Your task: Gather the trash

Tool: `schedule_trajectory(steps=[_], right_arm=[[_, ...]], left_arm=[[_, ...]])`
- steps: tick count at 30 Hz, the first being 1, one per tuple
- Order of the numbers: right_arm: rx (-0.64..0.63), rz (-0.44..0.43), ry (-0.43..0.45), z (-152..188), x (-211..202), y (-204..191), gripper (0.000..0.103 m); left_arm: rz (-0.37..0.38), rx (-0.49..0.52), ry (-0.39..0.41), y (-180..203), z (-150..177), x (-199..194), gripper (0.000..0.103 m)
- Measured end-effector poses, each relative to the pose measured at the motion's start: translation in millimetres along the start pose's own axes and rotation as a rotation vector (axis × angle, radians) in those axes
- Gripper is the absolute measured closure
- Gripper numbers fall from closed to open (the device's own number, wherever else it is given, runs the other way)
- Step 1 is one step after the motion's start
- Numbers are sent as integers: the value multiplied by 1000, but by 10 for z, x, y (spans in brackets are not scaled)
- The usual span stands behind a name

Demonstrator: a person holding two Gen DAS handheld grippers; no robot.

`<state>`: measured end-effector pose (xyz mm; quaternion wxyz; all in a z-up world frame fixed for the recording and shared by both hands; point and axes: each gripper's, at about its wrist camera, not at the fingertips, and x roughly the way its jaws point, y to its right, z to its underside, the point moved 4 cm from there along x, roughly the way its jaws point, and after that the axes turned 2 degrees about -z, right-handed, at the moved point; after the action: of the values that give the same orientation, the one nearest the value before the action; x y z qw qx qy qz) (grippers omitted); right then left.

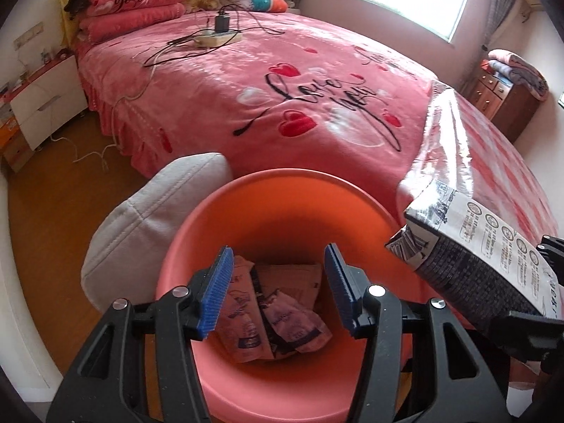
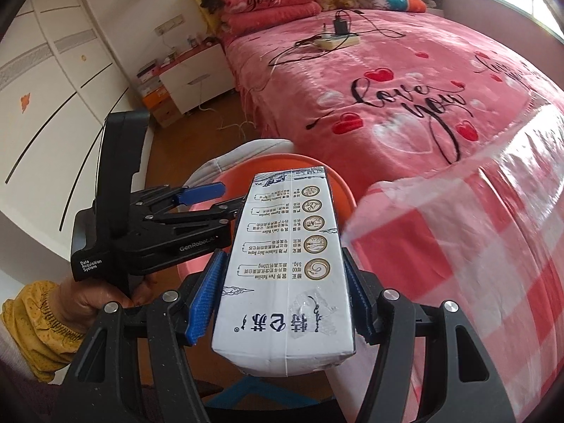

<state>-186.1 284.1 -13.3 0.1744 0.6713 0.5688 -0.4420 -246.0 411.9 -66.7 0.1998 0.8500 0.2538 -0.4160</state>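
Note:
An orange-pink trash bin [image 1: 246,204] stands by the bed, with several crumpled wrappers [image 1: 282,320] at its bottom. My left gripper [image 1: 278,289] is open and empty, its blue pads right above the bin's mouth. My right gripper [image 2: 282,292] is shut on a white milk carton [image 2: 292,257] and holds it over the bin's near right rim [image 2: 338,179]. The carton also shows at the right of the left wrist view [image 1: 476,253]. The left gripper shows in the right wrist view [image 2: 197,194], beside the carton.
A pink "love you" bed [image 1: 317,88] lies behind the bin, with a power strip and cables [image 1: 218,35] on it. A plastic-covered checked sheet [image 2: 458,229] is at the right. A grey cushion [image 1: 151,218] leans at the bin's left. A white nightstand [image 1: 46,102] stands far left.

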Motion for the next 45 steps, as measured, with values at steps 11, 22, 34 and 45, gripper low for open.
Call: schedule_trajectory(steps=[11, 22, 34, 45], right_arm=[[-47, 6, -9, -88, 212, -69, 38], [-38, 53, 26, -89, 167, 4, 14], [77, 110, 59, 10, -38, 335, 10], [144, 144, 98, 146, -282, 543, 10]], left_arm=[[-63, -15, -14, -136, -1, 69, 45], [-113, -9, -38, -147, 12, 160, 17], [-174, 26, -57, -52, -2, 164, 9], [-188, 66, -28, 129, -53, 63, 8]])
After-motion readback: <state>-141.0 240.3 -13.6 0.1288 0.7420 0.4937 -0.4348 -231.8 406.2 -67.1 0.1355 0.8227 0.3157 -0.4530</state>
